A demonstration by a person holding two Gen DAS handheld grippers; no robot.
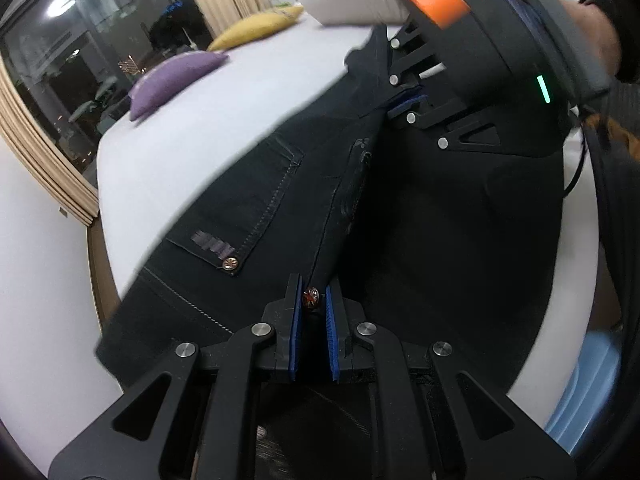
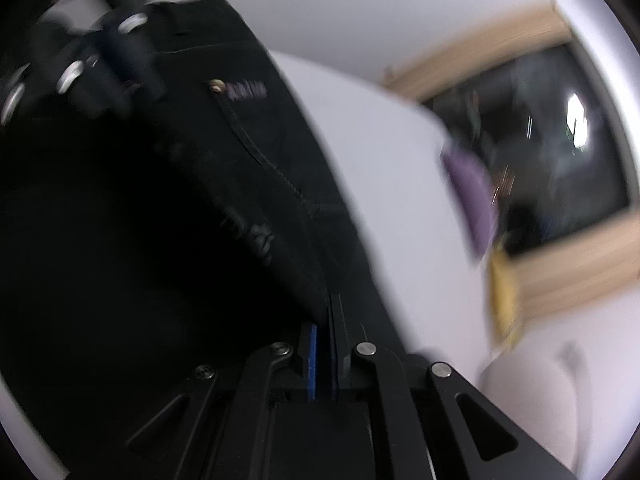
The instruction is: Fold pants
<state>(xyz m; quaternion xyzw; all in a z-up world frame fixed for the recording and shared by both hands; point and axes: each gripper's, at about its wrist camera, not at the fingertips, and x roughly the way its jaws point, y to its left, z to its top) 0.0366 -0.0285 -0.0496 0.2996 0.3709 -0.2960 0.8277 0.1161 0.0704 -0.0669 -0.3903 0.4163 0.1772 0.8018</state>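
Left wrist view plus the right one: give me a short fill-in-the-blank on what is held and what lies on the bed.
1. Both grippers are shut on the dark ____.
2. Between the jaws of the left gripper sits a copper-coloured ____.
3. Far off on the white bed lie a purple cushion and a ____ one.
4. The right gripper pinches a folded ____ of the cloth.

Missing words: pants; rivet; yellow; edge.

A white bed [image 1: 224, 112] carries the black pants [image 1: 256, 216], spread across it. A purple cushion [image 1: 176, 80] and a yellow cushion [image 1: 256, 26] lie near its far edge, well apart from the pants.
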